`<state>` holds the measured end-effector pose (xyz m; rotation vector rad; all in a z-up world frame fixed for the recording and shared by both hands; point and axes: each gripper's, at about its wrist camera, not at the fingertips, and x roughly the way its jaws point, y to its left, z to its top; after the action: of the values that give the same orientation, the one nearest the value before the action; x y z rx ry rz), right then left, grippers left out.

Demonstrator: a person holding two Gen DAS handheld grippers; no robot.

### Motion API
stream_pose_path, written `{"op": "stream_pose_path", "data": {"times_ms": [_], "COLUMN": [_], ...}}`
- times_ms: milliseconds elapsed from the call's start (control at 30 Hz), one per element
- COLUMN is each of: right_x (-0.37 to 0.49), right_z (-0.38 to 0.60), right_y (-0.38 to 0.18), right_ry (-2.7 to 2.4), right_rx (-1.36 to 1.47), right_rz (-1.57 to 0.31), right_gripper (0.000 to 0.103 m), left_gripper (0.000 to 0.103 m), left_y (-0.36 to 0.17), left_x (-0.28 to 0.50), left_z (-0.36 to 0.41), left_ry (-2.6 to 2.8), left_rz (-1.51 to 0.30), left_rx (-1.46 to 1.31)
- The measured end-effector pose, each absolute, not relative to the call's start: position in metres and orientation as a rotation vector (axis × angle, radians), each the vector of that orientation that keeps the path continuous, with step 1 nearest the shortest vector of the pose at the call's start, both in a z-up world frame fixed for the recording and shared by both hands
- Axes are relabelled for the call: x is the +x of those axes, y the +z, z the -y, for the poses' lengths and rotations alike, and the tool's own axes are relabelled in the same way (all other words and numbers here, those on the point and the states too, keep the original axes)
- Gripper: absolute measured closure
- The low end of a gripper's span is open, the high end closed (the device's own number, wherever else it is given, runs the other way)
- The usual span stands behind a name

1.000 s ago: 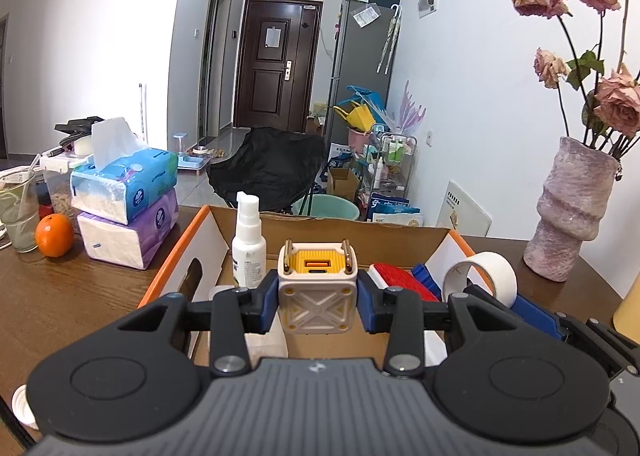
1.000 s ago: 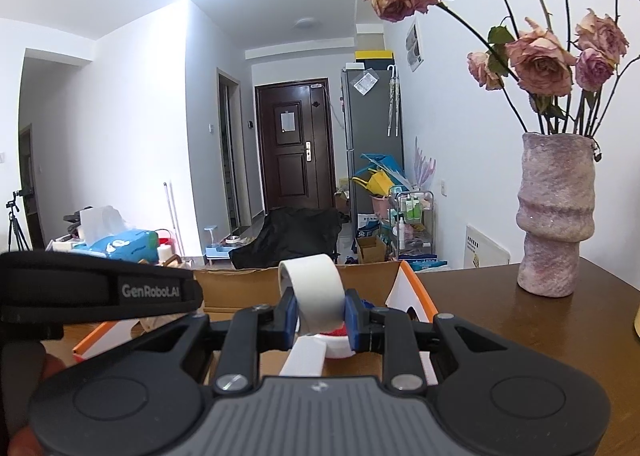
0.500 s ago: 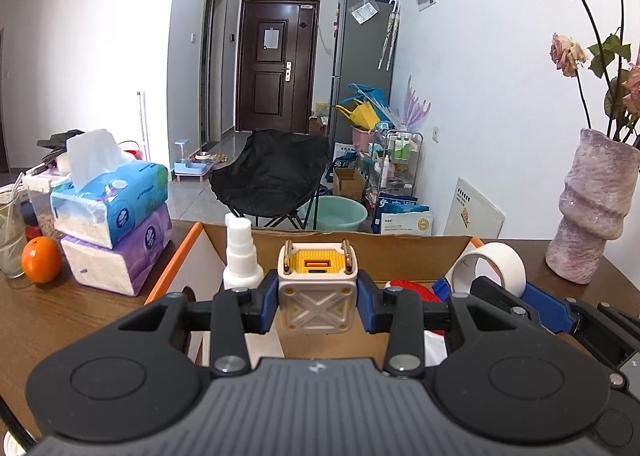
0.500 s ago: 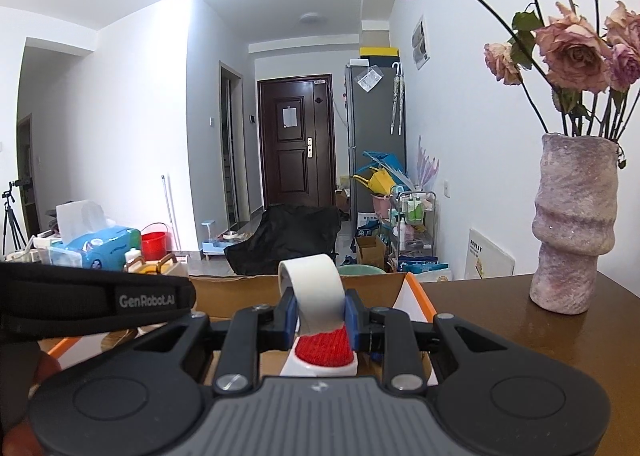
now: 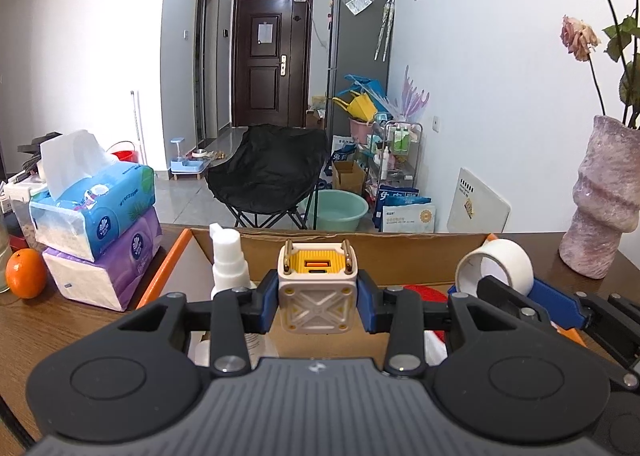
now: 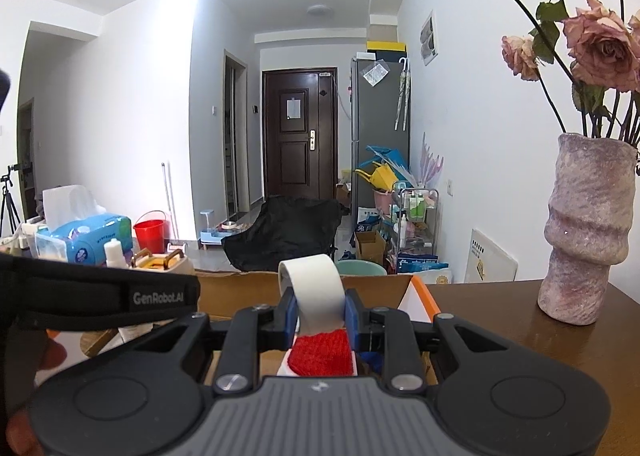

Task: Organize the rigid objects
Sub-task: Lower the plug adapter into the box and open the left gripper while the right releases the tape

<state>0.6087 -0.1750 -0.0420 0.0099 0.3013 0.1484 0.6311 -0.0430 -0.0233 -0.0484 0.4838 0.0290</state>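
My left gripper (image 5: 318, 306) is shut on a white and yellow charger cube (image 5: 317, 296), held over the open cardboard box (image 5: 400, 252). My right gripper (image 6: 318, 312) is shut on a white tape roll (image 6: 314, 284), also over the box (image 6: 224, 292); the roll shows in the left wrist view (image 5: 496, 268) too. A white spray bottle (image 5: 226, 260) stands in the box at the left. A red brush (image 6: 322, 350) lies in the box below the right gripper.
Stacked tissue packs (image 5: 96, 216) and an orange (image 5: 25, 278) sit on the brown table (image 5: 48, 332) left of the box. A pink vase with dried roses (image 6: 586, 232) stands at the right. A black chair (image 5: 272, 176) is beyond the table.
Both grippers have risen and tilted up while keeping their hold. The box and its contents sit lower in both views; the vase has shifted right.
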Motion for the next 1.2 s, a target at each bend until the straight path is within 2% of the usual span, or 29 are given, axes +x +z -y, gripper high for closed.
{"op": "stream_pose_path", "data": {"times_ms": [133, 200, 267, 333, 400, 433, 533, 1200], "right_x": [0.609, 0.611, 0.612, 0.612, 0.611, 0.610, 0.609, 0.600], "right_z": [0.177, 0.179, 0.181, 0.183, 0.183, 0.183, 0.183, 0.186], "right_y": [-0.041, -0.041, -0.041, -0.042, -0.041, -0.041, -0.040, -0.034], "right_ry": [0.148, 0.137, 0.123, 0.109, 0.085, 0.079, 0.078, 0.067], "right_rx": [0.009, 0.014, 0.018, 0.021, 0.009, 0.006, 0.008, 0.006], "right_rz": [-0.314, -0.324, -0.341, -0.352, -0.343, -0.337, -0.337, -0.335], "right_gripper": [0.079, 0.079, 0.069, 0.036, 0.016, 0.011, 0.000, 0.000], "left_gripper": [0.063, 0.055, 0.041, 0.016, 0.008, 0.000, 0.000, 0.000], "left_y": [-0.024, -0.023, -0.020, -0.018, -0.017, -0.017, -0.016, -0.012], "left_x": [0.632, 0.631, 0.628, 0.625, 0.623, 0.623, 0.622, 0.612], "left_z": [0.042, 0.041, 0.039, 0.037, 0.037, 0.036, 0.034, 0.028], "left_ry": [0.026, 0.028, 0.035, 0.065, 0.084, 0.088, 0.096, 0.118], "left_rz": [-0.493, -0.485, -0.472, -0.456, -0.446, -0.447, -0.444, -0.442], "left_rx": [-0.042, -0.045, -0.046, -0.036, -0.029, -0.029, -0.031, -0.018]}}
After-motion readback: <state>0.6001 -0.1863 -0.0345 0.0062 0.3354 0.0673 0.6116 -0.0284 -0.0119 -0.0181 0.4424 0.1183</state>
